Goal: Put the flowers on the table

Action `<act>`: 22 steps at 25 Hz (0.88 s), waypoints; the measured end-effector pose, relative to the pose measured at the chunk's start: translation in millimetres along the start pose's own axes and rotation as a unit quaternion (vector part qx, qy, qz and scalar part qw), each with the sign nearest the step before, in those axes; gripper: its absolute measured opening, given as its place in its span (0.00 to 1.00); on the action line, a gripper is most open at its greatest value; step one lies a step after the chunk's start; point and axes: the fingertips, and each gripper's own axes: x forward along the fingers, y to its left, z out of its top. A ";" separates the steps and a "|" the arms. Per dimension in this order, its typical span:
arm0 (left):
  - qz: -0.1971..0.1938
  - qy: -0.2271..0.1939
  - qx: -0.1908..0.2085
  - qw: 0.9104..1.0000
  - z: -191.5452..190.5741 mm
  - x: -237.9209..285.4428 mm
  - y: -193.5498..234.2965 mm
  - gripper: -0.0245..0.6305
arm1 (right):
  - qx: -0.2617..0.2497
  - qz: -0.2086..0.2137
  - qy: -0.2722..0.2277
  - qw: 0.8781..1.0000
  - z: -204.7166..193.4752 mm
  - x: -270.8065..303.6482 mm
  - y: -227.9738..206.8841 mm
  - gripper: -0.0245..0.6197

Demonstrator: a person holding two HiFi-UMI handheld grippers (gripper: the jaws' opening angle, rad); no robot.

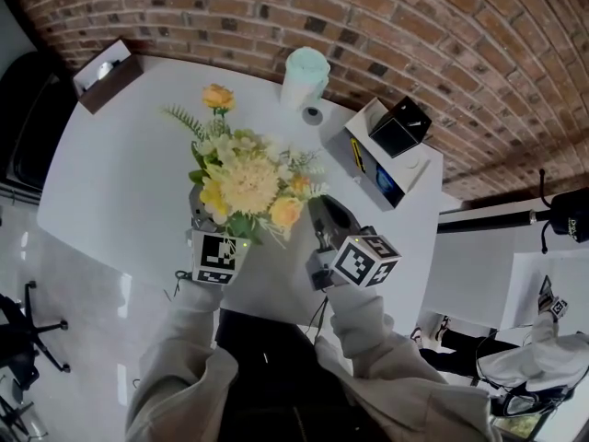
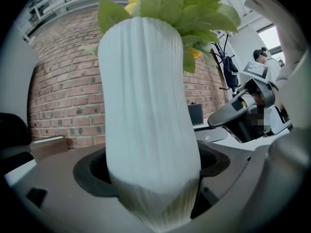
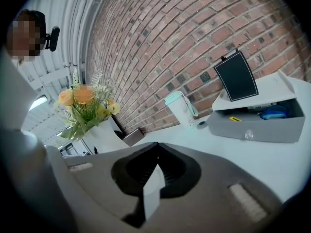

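Head view: gripping white vase (image 2: 146,106) of flowers (image 1: 248,182) in left tongs (image 1: 206,212), holding right tongs (image 1: 324,215) pressed together, empty.

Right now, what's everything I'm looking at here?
table: one, white, against brick wall
vase: one, white, ribbed, held over the table
flowers: one bunch, yellow, cream, orange, in vase
cup: one, white, mint lid, table's far edge
brown box: one, far left corner
open box: one, grey-white, table's right
black card: one, on open box
left tool: shut on vase
right tool: shut, empty
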 end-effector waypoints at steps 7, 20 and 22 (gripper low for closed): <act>0.001 -0.005 -0.011 1.000 0.4 -3.0 0.5 0.74 | -0.006 0.010 0.000 1.000 -1.1 -4.9 12.4 0.04; -0.024 -0.024 -0.043 0.999 -1.3 -15.2 -1.4 0.81 | -0.015 0.015 -0.008 1.000 3.3 -15.3 22.0 0.04; -0.021 -0.023 -0.051 0.998 -2.3 -20.3 1.0 0.81 | -0.016 0.016 -0.009 1.000 3.0 -15.6 25.2 0.04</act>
